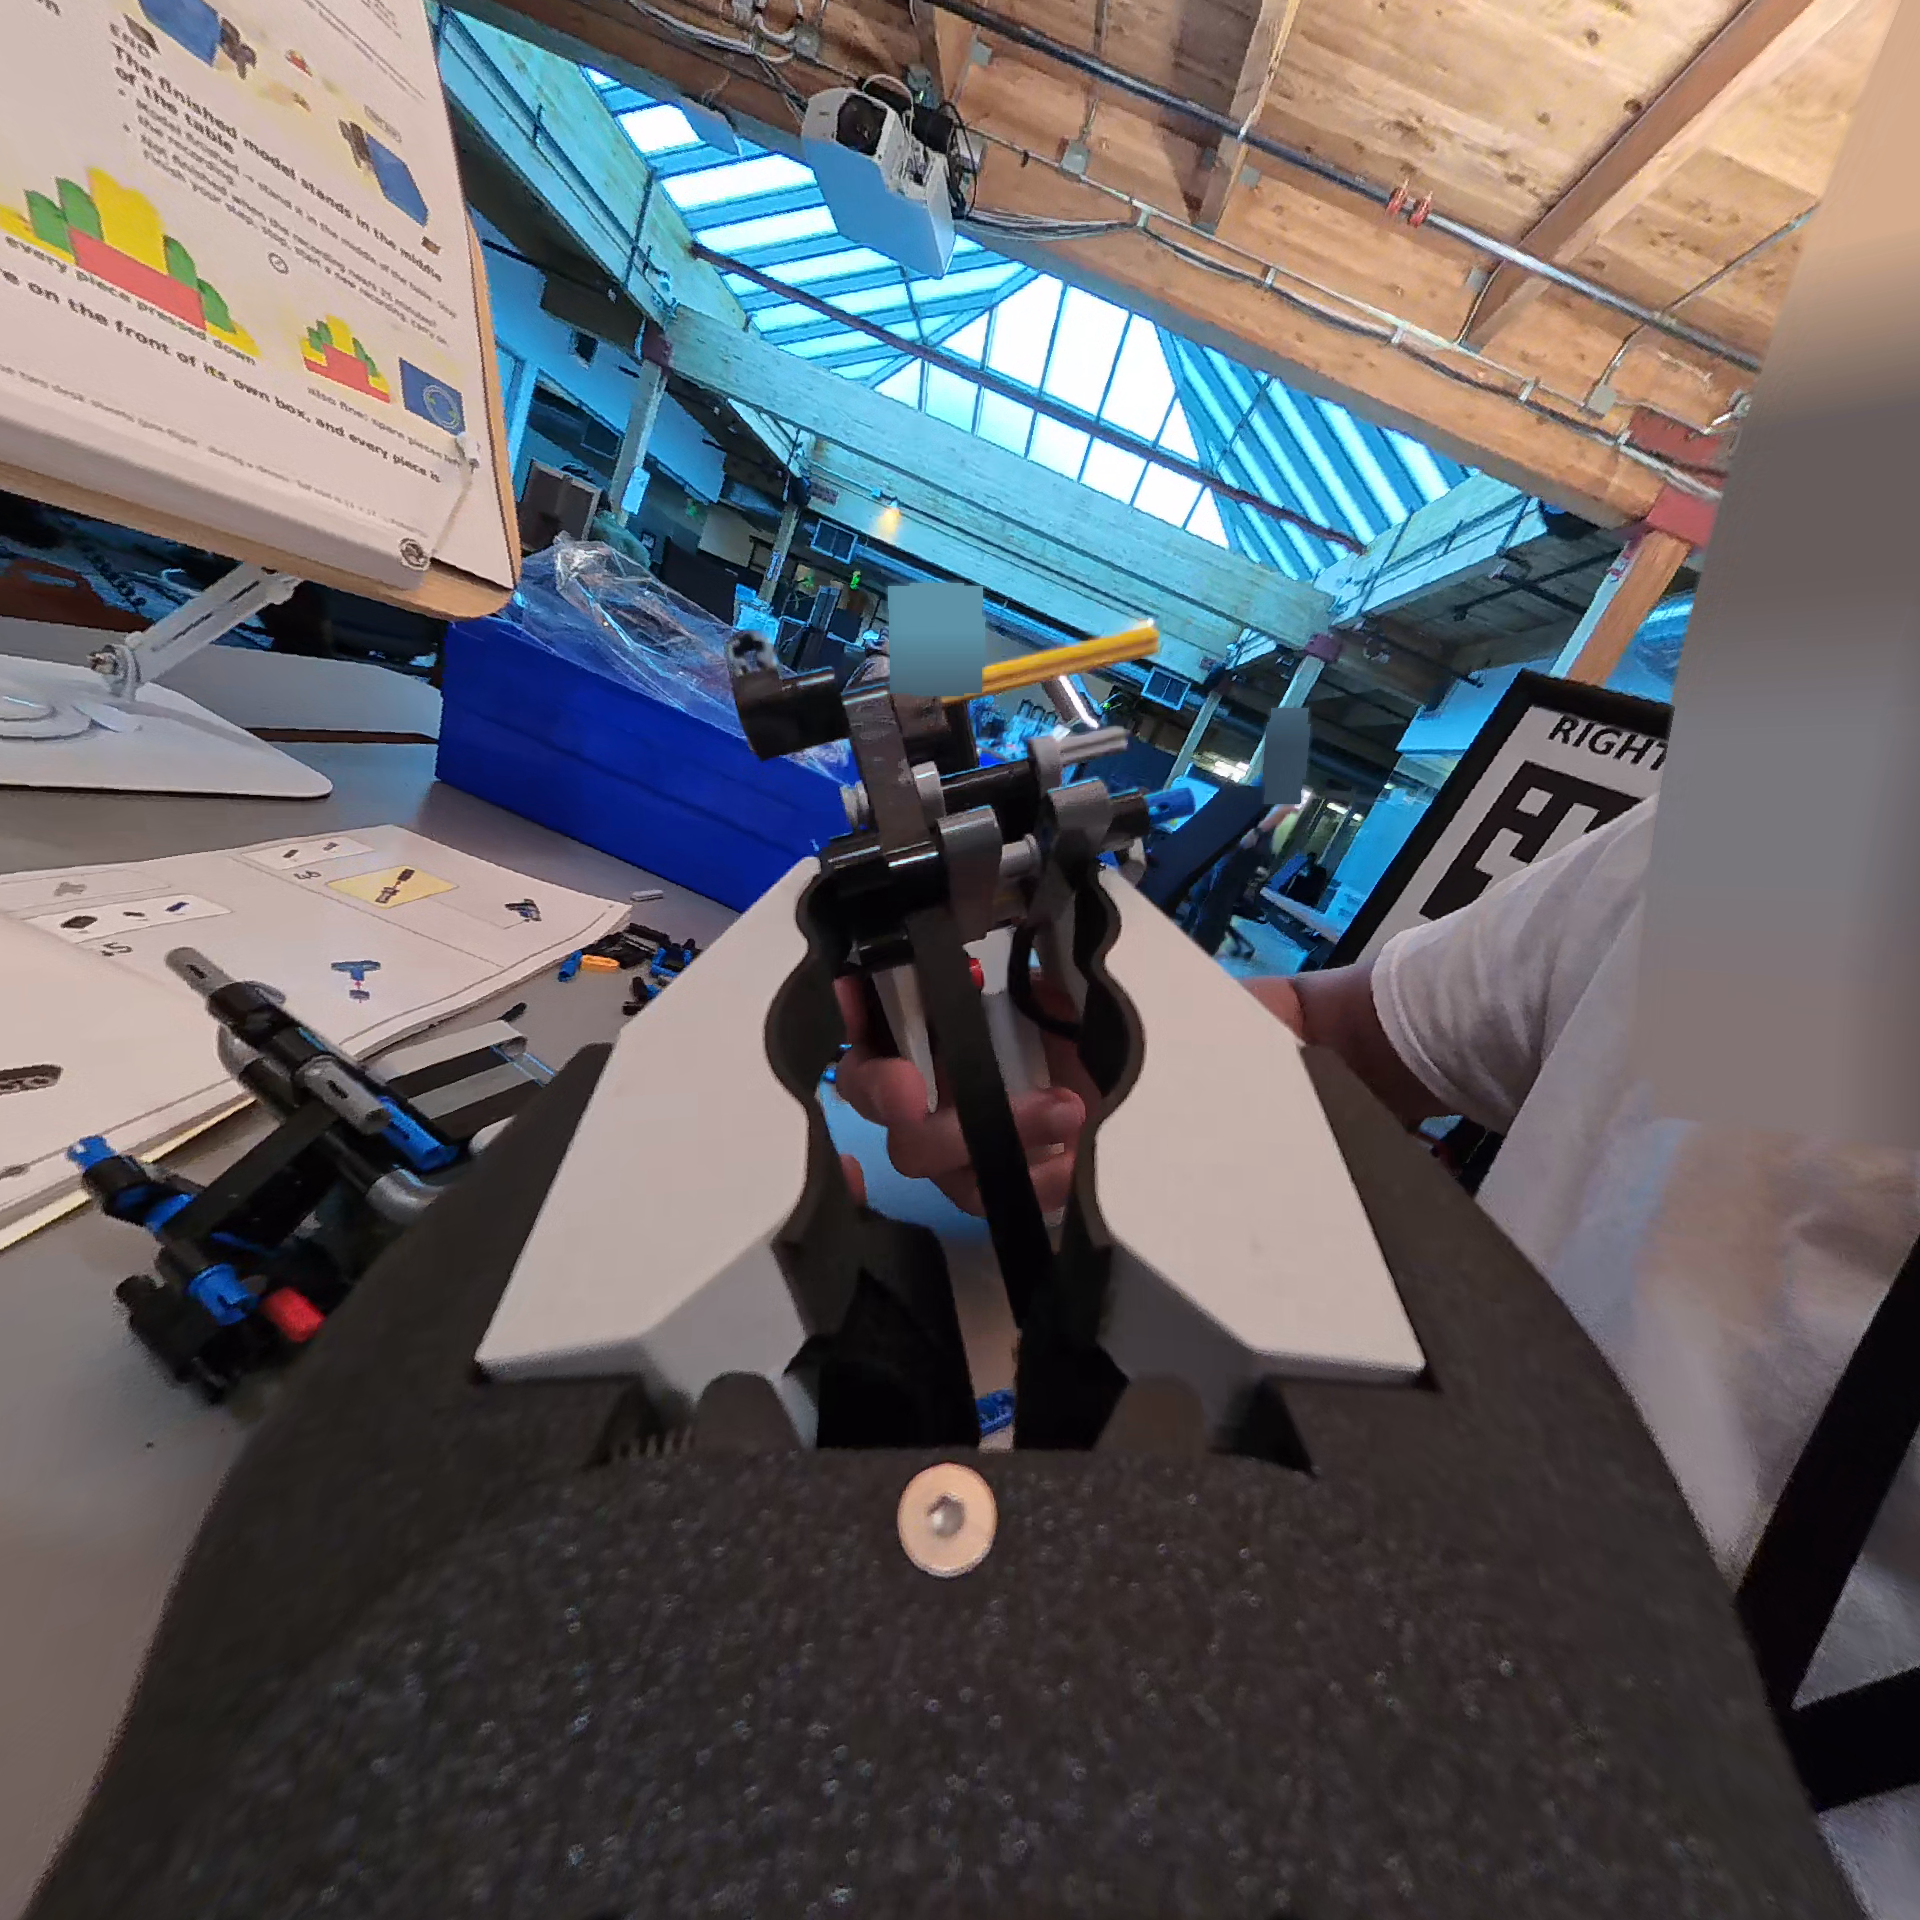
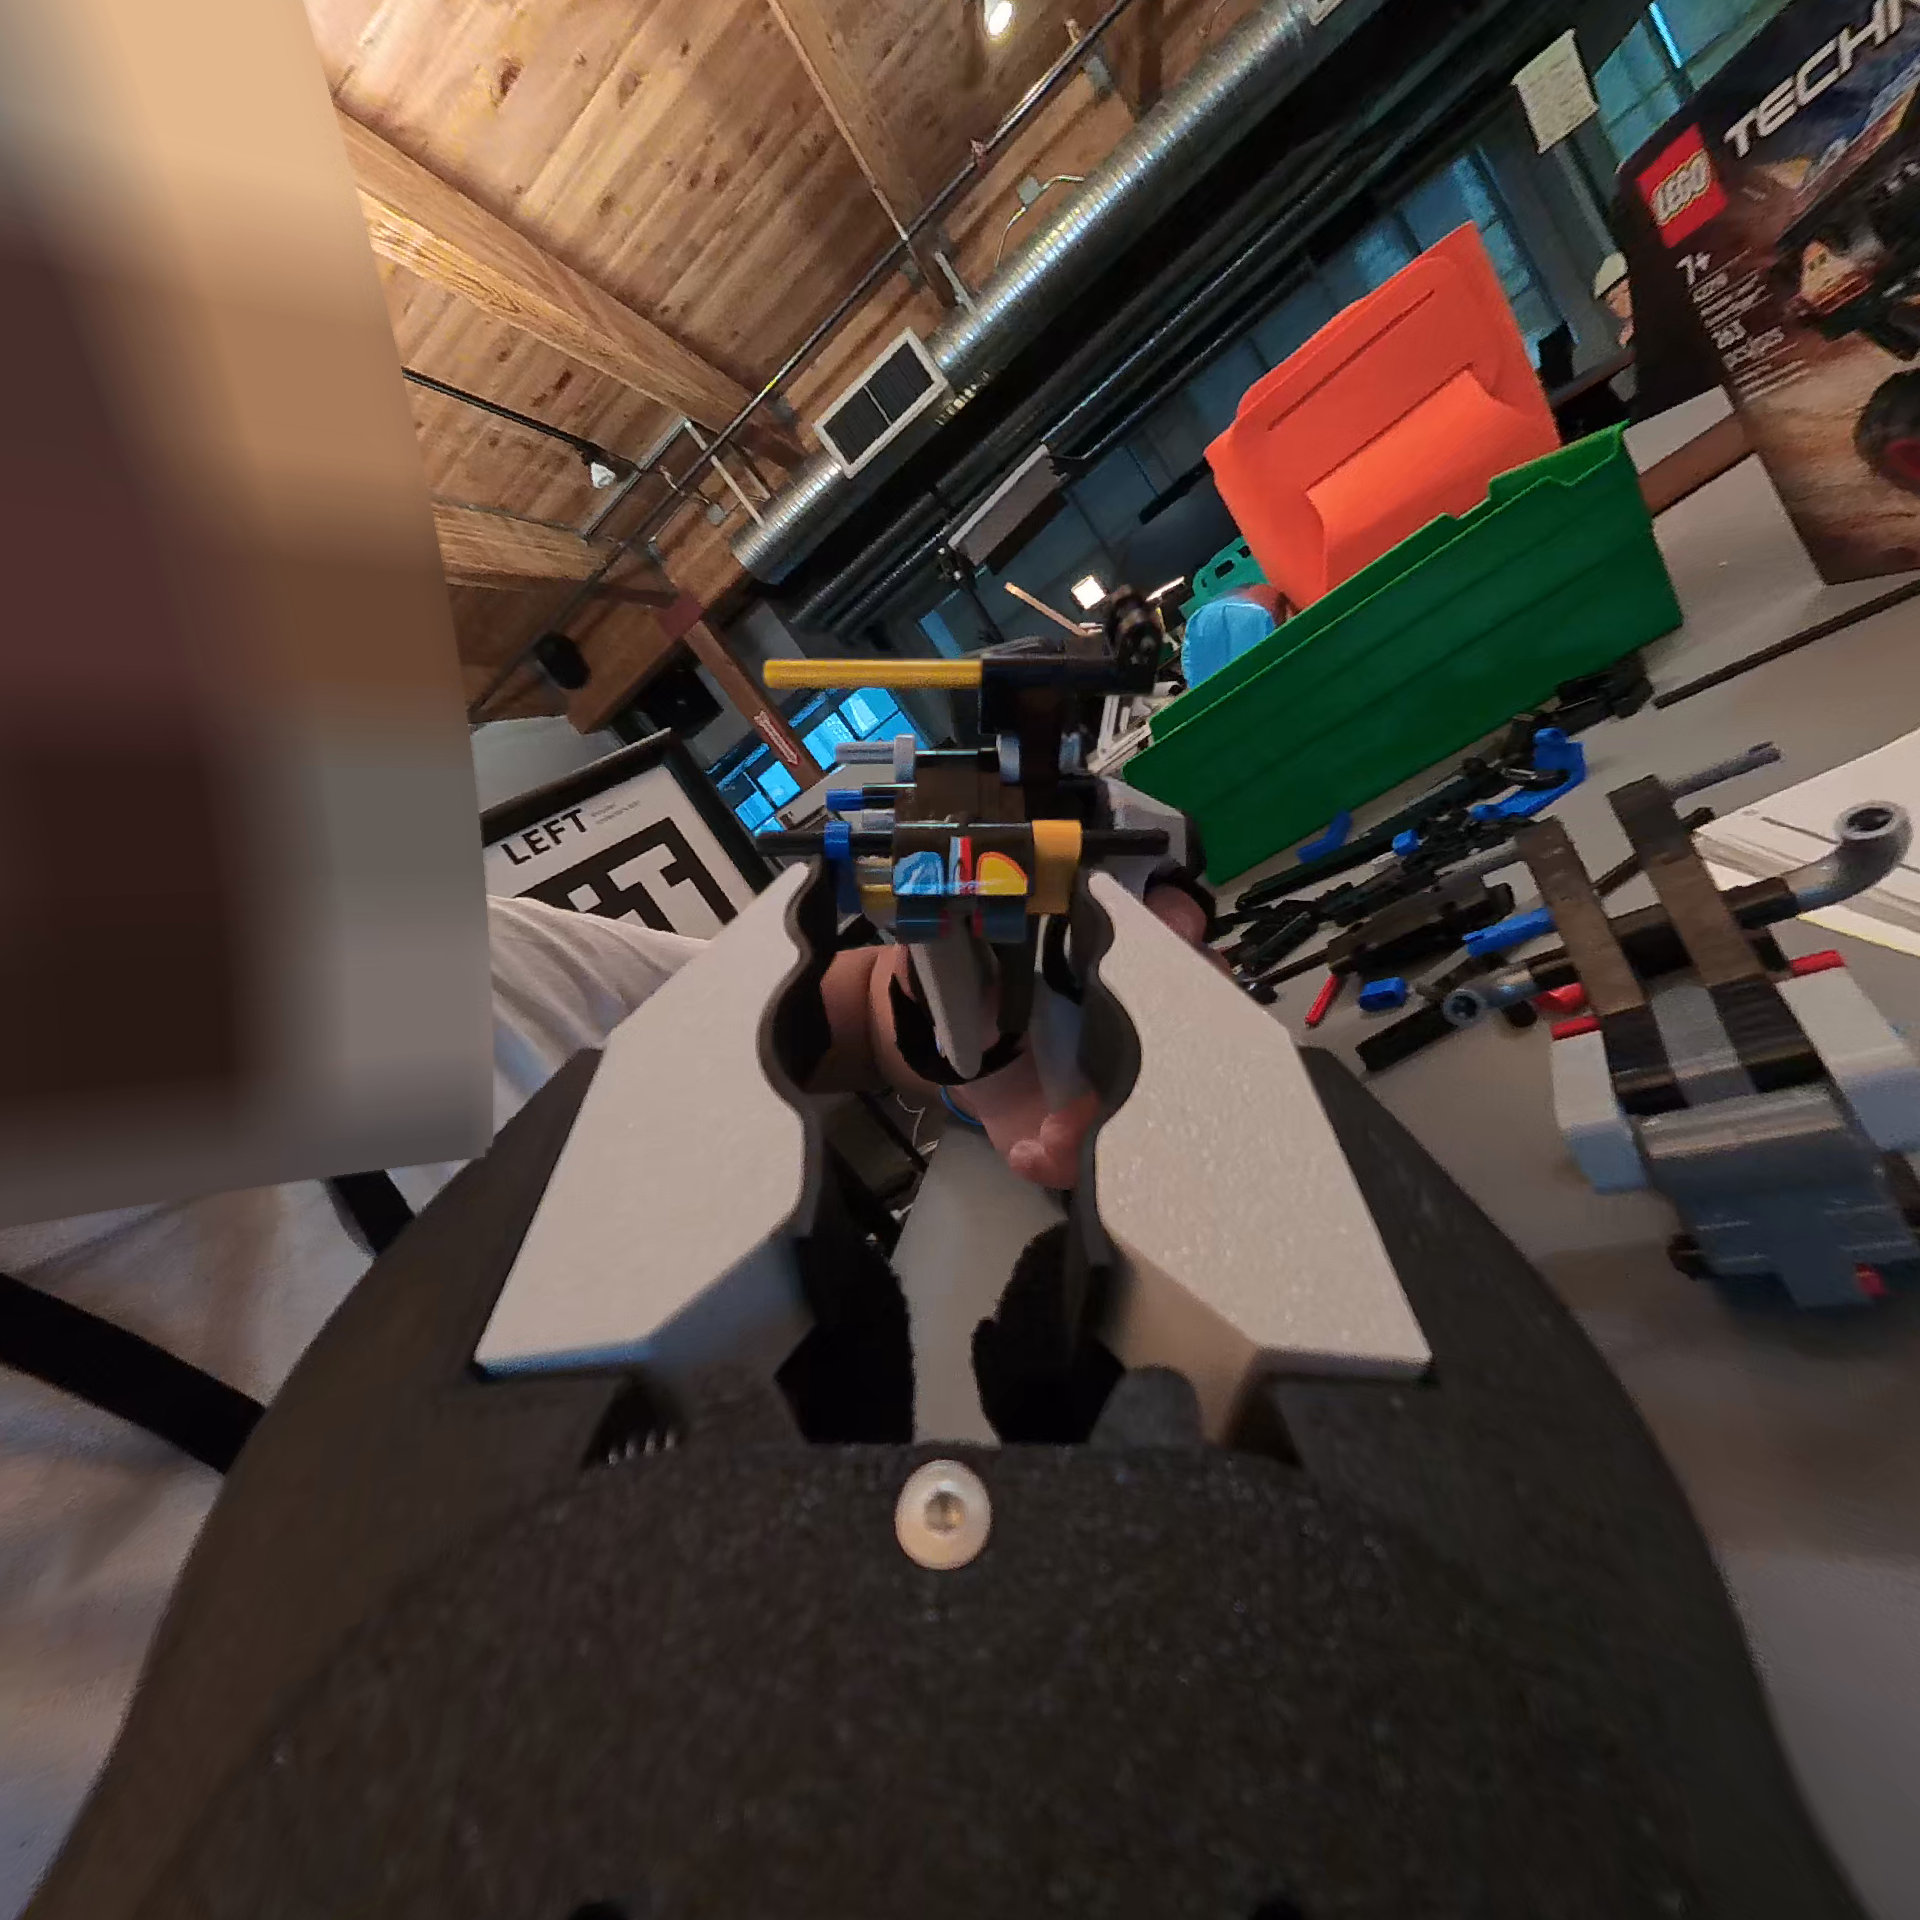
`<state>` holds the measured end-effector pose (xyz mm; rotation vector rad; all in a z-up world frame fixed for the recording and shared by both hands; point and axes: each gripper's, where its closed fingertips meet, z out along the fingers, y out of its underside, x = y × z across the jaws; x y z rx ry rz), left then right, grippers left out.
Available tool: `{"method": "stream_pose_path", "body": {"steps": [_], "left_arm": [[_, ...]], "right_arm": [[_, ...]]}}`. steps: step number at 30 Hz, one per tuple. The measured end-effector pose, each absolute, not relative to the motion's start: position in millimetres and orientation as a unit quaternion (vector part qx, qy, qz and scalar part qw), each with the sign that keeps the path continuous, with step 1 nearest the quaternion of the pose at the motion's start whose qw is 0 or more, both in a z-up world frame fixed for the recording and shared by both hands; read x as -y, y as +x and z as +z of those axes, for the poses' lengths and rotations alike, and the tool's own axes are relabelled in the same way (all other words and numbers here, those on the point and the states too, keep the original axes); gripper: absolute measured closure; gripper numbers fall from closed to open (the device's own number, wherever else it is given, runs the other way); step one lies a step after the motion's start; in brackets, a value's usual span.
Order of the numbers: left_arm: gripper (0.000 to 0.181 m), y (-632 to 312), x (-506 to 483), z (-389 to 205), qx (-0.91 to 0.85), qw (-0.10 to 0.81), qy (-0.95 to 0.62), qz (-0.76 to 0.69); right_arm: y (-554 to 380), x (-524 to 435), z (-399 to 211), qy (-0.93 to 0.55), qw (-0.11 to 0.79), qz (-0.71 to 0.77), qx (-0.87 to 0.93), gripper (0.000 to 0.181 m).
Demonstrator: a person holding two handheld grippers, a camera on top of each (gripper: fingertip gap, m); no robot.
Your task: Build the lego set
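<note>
A small lego assembly (image 1: 935, 821) of black and grey beams with a yellow axle (image 1: 1070, 660) sticking out near its top is held up in the air. My left gripper (image 1: 956, 894) is shut on its lower part. In the right wrist view the same assembly (image 2: 956, 862) shows its blue, yellow and black side, with the yellow axle (image 2: 873, 673) on top. My right gripper (image 2: 951, 894) is shut on it from the opposite side. The two grippers face each other. A hand shows behind each gripper's fingers.
On the table at left lie an open instruction booklet (image 1: 312, 935), a black and blue sub-assembly (image 1: 270, 1153), loose pieces (image 1: 634, 956) and a blue bin (image 1: 623, 748). At right are a green bin (image 2: 1455, 665), the set's box (image 2: 1787, 260), scattered pieces (image 2: 1403, 914) and a larger grey sub-assembly (image 2: 1745, 1091). My two grippers' fingertips are within a few centimetres of each other.
</note>
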<state>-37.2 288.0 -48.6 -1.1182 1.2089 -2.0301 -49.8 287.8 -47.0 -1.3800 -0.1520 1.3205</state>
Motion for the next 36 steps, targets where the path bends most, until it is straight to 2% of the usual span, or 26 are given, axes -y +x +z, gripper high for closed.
{"method": "stream_pose_path", "body": {"steps": [18,19,20,22,27,36], "left_arm": [[0.138,-39,-286,-51,-0.478,0.281,-0.419,-0.719],[0.136,-41,-285,-51,-0.487,0.273,-0.410,-0.721],[0.126,-45,-283,-49,-0.493,0.265,-0.394,-0.729],[0.134,-46,-288,-48,-0.487,0.262,-0.396,-0.733],[0.117,-41,-286,-57,-0.507,0.274,-0.410,-0.706],[0.124,-40,-289,-59,-0.518,0.300,-0.411,-0.688]], "right_arm": [[-50,-287,-49,-0.605,0.596,0.520,0.090,0.138],[-50,-287,-49,-0.605,0.597,0.519,0.091,0.138],[-49,-286,-48,-0.601,0.599,0.522,0.090,0.139],[-45,-286,-44,-0.585,0.598,0.542,0.077,0.139],[-44,-291,-53,-0.614,0.603,0.503,0.082,0.138],[-53,-292,-56,-0.624,0.645,0.424,0.123,0.138]]}}
